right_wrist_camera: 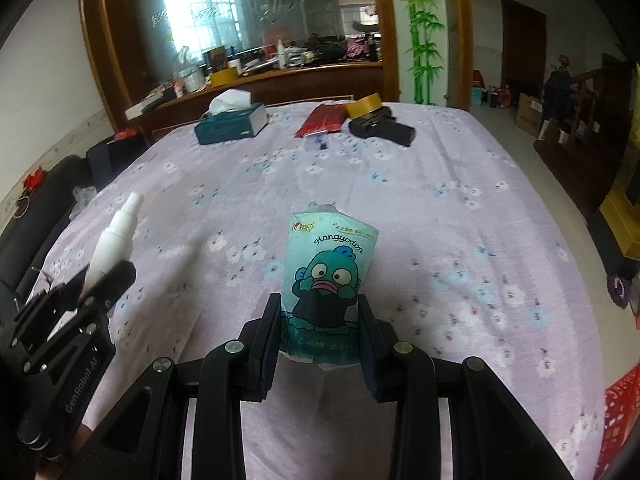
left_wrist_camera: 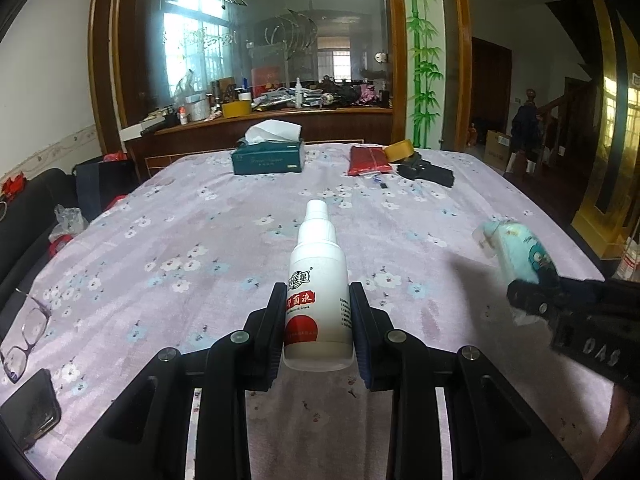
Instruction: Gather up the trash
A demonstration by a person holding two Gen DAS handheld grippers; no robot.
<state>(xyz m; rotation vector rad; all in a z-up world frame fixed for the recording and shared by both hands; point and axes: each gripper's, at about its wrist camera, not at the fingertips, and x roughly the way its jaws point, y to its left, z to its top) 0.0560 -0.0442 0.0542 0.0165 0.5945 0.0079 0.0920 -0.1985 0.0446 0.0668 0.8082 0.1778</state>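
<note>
Left hand-held gripper [left_wrist_camera: 318, 334] clamped spray bottle [left_wrist_camera: 318, 292] | right hand-held gripper [right_wrist_camera: 320, 344] pinched tissue pack [right_wrist_camera: 326, 280] | both above surface [right_wrist_camera: 440, 220] middle | advice: carry level, grips firm.

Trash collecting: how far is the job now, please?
Partly along. In hand: the left gripper is shut on the white spray bottle, and the right gripper is shut on the tissue pack. No bin shows, so nothing looks dropped off yet. Still on the table: a red packet, a tape roll and a tissue box.
</note>
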